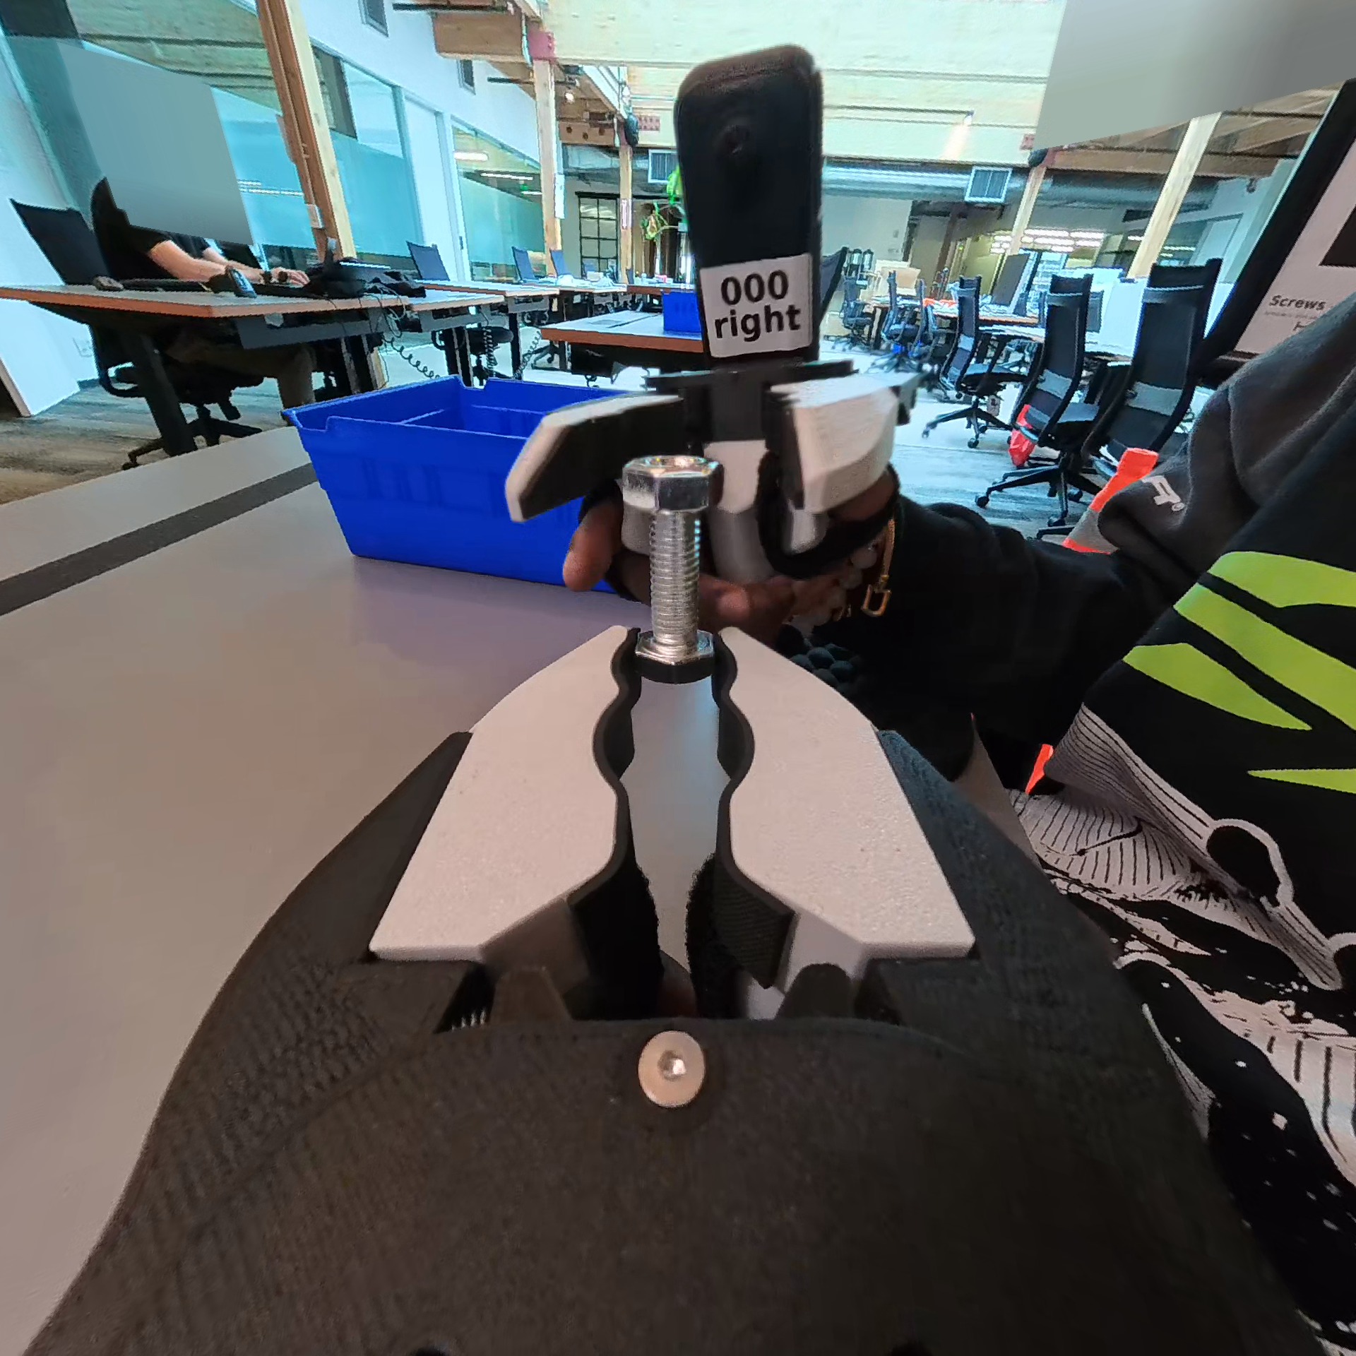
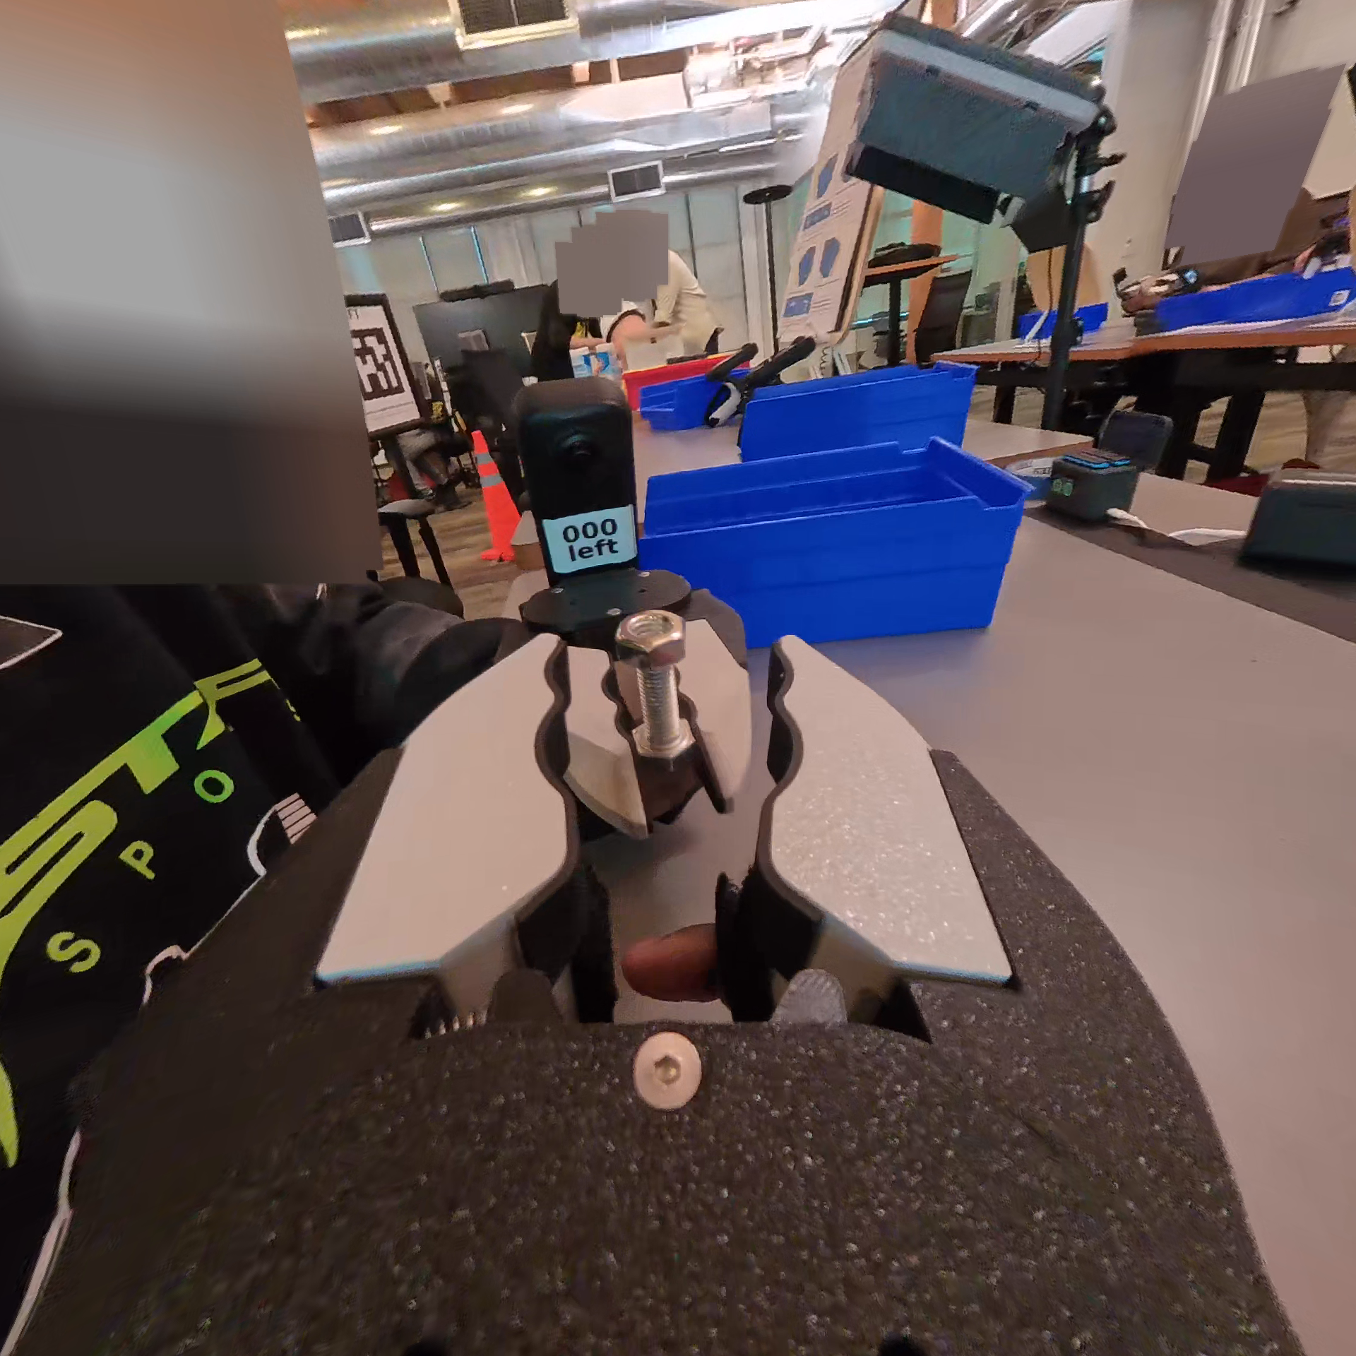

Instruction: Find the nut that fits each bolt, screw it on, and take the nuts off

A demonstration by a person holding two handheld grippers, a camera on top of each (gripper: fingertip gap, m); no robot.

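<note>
Grey and wide, the desk (image 2: 1101,734) carries a blue bin (image 2: 829,543) toward its far edge, with an open office of chairs and other desks behind. Above the desk, clear of its surface, the left tongs (image 1: 673,649) are clenched on a silver nut (image 1: 673,649), both dark pads pressed to its flats. A silver bolt (image 1: 673,558) stands upright out of that nut, head on top, threaded only a little way in. The right tongs (image 2: 660,704) are released, their fingers (image 2: 469,778) spread wide on either side of the bolt and touching nothing. With nothing steadying the head, the risk is that the tall bolt leans in its shallow thread and binds. A tilt of the left tongs could also let the nut slip between the pads, dropping both pieces onto the desk
</note>
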